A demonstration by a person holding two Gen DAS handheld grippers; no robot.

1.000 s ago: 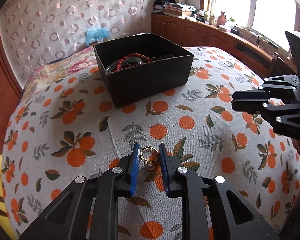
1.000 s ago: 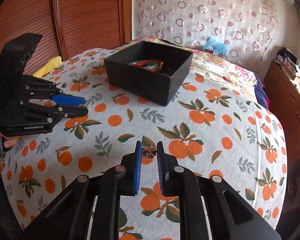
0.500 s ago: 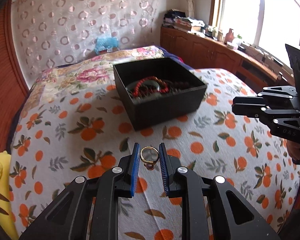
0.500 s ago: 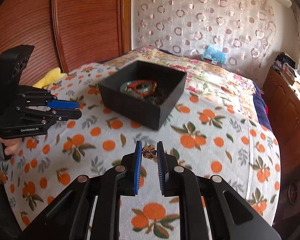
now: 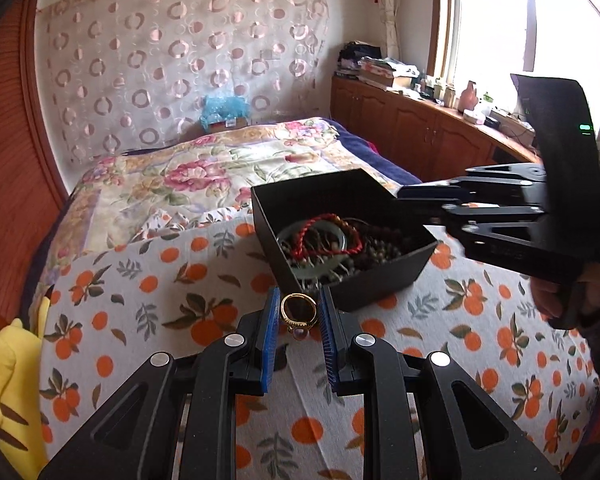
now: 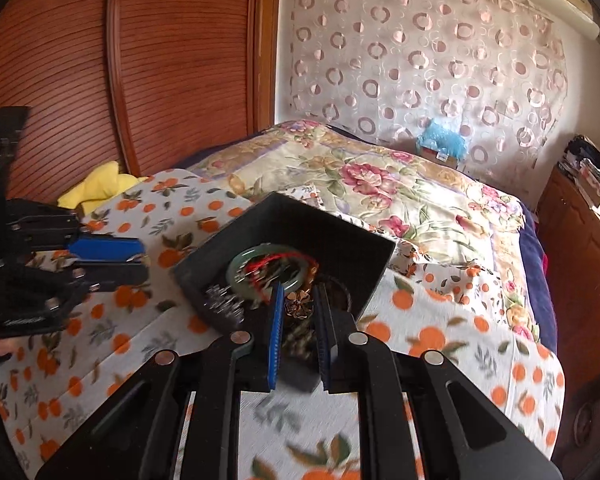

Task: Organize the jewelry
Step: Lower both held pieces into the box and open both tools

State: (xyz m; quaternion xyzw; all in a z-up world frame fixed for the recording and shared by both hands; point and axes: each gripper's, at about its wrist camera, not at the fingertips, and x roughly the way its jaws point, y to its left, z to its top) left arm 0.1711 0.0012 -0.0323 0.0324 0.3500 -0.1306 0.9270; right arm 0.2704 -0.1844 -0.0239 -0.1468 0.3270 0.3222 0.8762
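My left gripper point(image 5: 299, 304) is shut on a gold ring point(image 5: 298, 309) with a small pearl, held in the air just short of the black box point(image 5: 384, 286). The box holds a green bangle point(image 5: 324, 268), red cords and dark beads. My right gripper point(image 6: 298, 298) is shut on a bronze flower-shaped piece point(image 6: 299, 304) and holds it over the near part of the black box point(image 6: 342, 229). The right gripper shows in the left wrist view point(image 5: 412, 196) above the box's right corner. The left gripper shows in the right wrist view point(image 6: 140, 258) just left of the box.
The box stands on an orange-print cloth point(image 5: 172, 280) over a floral bedspread point(image 5: 204, 168). A yellow plush point(image 5: 4, 364) lies at the left edge. A wooden wardrobe point(image 6: 160, 60) stands behind the bed, wooden cabinets point(image 5: 420, 120) under the window at right.
Both grippers have risen and moved towards the black box with their pieces held. The right gripper now hangs over the box; the left is at its near wall.
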